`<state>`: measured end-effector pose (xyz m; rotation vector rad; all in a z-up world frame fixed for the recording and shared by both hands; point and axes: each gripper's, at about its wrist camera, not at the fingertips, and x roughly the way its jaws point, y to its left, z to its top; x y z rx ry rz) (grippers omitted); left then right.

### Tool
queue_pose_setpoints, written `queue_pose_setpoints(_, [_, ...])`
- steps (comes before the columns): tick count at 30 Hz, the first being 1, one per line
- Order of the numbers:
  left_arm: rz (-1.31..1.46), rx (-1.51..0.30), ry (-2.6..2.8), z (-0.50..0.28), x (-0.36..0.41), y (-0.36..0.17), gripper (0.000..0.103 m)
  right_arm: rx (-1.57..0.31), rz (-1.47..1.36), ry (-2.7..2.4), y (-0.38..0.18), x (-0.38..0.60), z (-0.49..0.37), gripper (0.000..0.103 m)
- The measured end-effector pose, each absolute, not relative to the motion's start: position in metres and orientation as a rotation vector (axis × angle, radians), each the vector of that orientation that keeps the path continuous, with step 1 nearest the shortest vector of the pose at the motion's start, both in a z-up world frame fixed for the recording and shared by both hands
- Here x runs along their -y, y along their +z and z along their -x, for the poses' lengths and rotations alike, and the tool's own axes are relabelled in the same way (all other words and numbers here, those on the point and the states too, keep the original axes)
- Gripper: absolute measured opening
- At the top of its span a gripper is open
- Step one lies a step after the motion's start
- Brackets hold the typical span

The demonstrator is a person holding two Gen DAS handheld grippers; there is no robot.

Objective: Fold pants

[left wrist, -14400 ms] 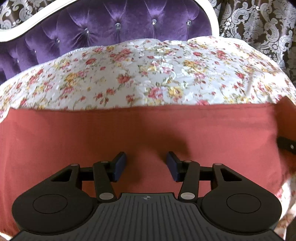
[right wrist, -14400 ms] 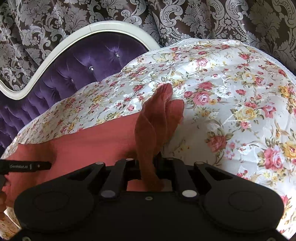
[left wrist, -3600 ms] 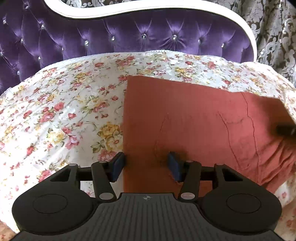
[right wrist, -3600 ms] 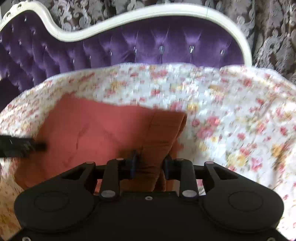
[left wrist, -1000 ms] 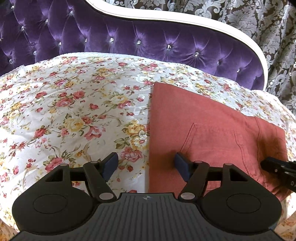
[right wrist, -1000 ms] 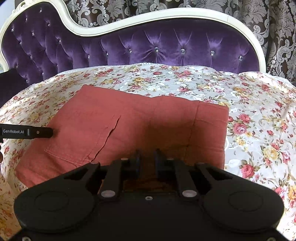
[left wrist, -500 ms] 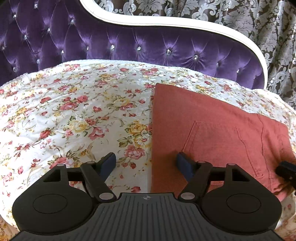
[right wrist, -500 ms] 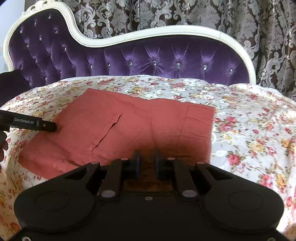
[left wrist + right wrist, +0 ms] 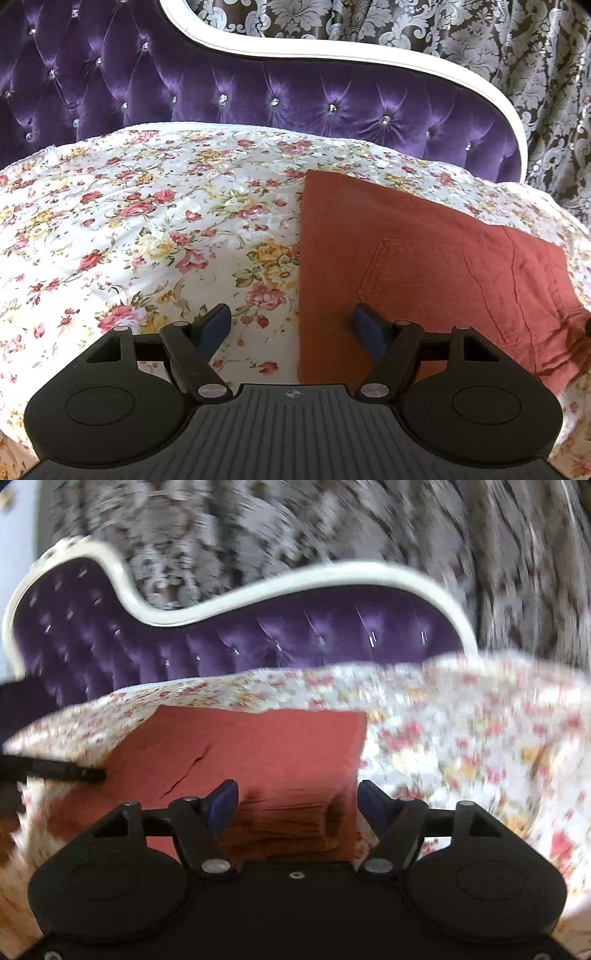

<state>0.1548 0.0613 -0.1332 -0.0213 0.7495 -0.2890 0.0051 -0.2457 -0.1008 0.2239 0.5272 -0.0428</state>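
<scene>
Behind everything hangs a dark damask curtain (image 9: pixel 461 33) with pale scrollwork, and in front of it I see the purple tufted headboard (image 9: pixel 258 96) with its white curved frame. Below that, a floral bedspread (image 9: pixel 129 229) covers the whole surface I am working over.

On the bedspread lie the pants (image 9: pixel 424 266), rust red, folded into a flat block (a pocket seam and a few creases show on the top layer). In the left wrist view they sit to the right of centre, their straight left edge running toward the camera; in the right wrist view, which is blurred, they fill the lower middle, with their right edge just inside my right finger.

My left gripper (image 9: pixel 291 326) has its jaws wide apart and grips nothing: one blue pad is over the flowers, the other over the cloth, with the folded edge of the pants running between them. My right gripper (image 9: pixel 297 801) has its jaws opening, spread over the near end of the pants, with cloth lying below and between them and neither pad pressing on it. The tip of the left gripper shows as a dark bar at the left edge of that view.
</scene>
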Motion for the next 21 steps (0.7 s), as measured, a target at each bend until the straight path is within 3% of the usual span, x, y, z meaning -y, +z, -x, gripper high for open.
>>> queue_pose_setpoints(9, [0.003, -0.76, -0.312, -0.159, -0.056, -0.134, 0.077, -0.693, -0.477, 0.049, -0.122, 0.293, -0.053, 0.074])
queue_pose_setpoints(21, [-0.059, -0.783, -0.353, -0.177, -0.03, -0.136, 0.088, -0.588, -0.376, 0.097, -0.134, 0.279, -0.051, 0.078])
